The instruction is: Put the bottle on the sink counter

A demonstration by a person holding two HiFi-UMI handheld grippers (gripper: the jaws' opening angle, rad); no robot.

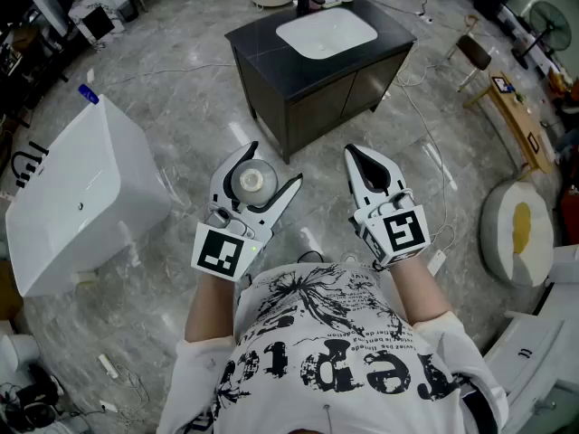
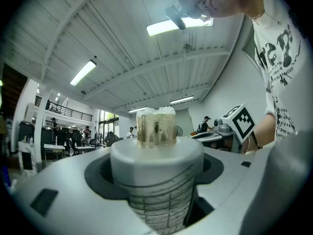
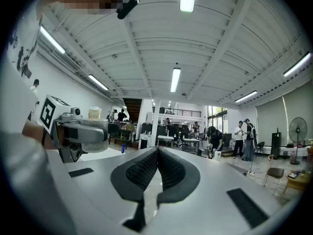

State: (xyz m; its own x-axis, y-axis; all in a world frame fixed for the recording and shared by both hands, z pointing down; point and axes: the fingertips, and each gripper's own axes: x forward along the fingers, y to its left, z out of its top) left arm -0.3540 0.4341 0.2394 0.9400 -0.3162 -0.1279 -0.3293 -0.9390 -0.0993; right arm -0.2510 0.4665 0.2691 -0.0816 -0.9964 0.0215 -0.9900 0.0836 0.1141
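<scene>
Head view: left gripper (image 1: 271, 165) carries the bottle (image 1: 252, 181) upright, well short of the sink desk (image 1: 264, 45). The right gripper (image 1: 356, 155) is level with it.
Left gripper view: fingers (image 2: 54, 190) clamp the bottle.
Right gripper view: fingers pressed together, nothing between.

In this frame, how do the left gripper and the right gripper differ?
Jaws: the left gripper has its jaws spread wide, while the right gripper has its jaws closed together.
Load: the left gripper is clamped on the bottle; the right gripper holds nothing.
Shared: both are held side by side in front of the person, pointing toward the sink counter.
</scene>
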